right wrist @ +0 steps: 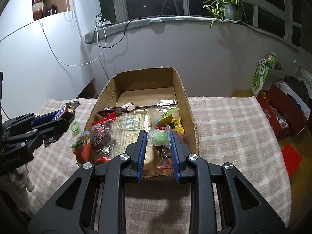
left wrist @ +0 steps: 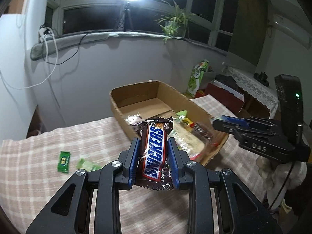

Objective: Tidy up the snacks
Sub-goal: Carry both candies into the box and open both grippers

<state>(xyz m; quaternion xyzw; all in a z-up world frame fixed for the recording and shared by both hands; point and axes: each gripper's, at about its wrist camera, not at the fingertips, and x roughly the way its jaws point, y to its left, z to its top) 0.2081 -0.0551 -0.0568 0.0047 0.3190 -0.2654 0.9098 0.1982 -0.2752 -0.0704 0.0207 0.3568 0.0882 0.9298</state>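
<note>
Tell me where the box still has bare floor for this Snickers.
The far end of the cardboard box, against its back wall, shows bare floor. The near half is crowded with snack packets. The left tool holds the Snickers bar; the right tool pinches a green candy.

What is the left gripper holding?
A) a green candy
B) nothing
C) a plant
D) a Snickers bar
D: the left gripper has its blue pads shut on the brown Snickers bar, with the name readable on the wrapper.
</note>
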